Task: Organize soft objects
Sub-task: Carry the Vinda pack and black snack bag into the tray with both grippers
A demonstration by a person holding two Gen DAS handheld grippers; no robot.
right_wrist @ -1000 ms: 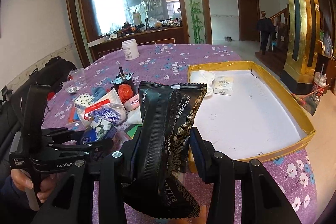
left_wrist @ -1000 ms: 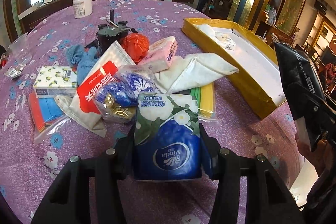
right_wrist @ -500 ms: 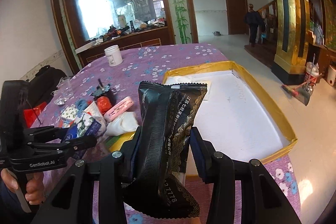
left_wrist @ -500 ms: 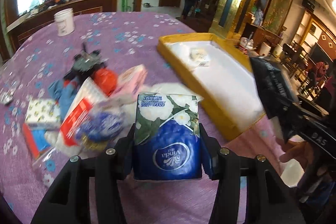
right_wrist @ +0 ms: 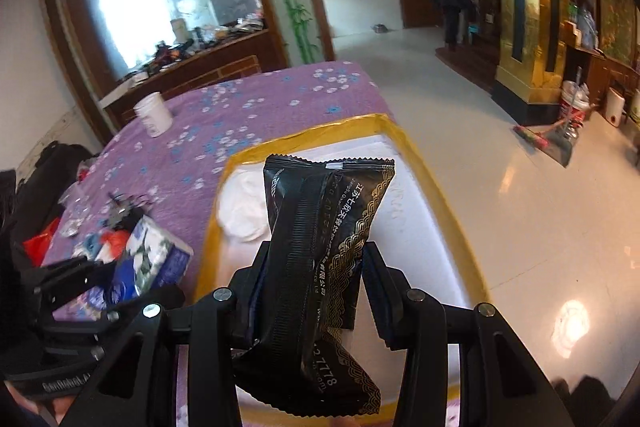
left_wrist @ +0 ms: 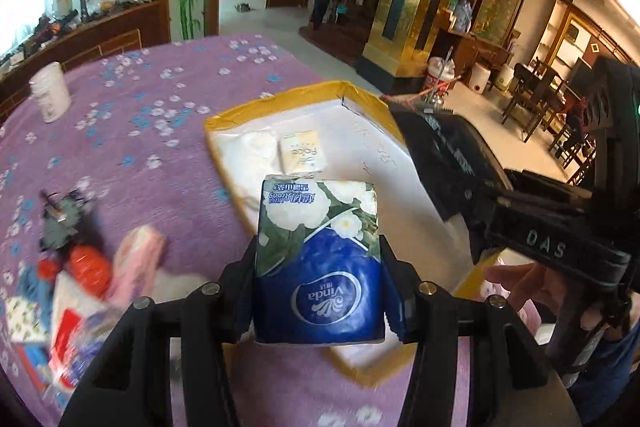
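Note:
My left gripper is shut on a blue Vinda tissue pack and holds it over the near left part of the yellow-rimmed white tray. My right gripper is shut on a black packet with gold print, held above the same tray. In the tray's far corner lie a white cloth and a small cream tissue pack. The right gripper with its packet shows at the right of the left wrist view. The left gripper's tissue pack shows in the right wrist view.
A blurred pile of soft packets lies on the purple floral tablecloth at the left: a pink pack, a red item, a red-and-white bag. A white jar stands at the far left. The table edge and floor lie right of the tray.
Both grippers have swung right, from over the pile to over the tray, each still gripping its packet. The pile has slid to the left edge of both views.

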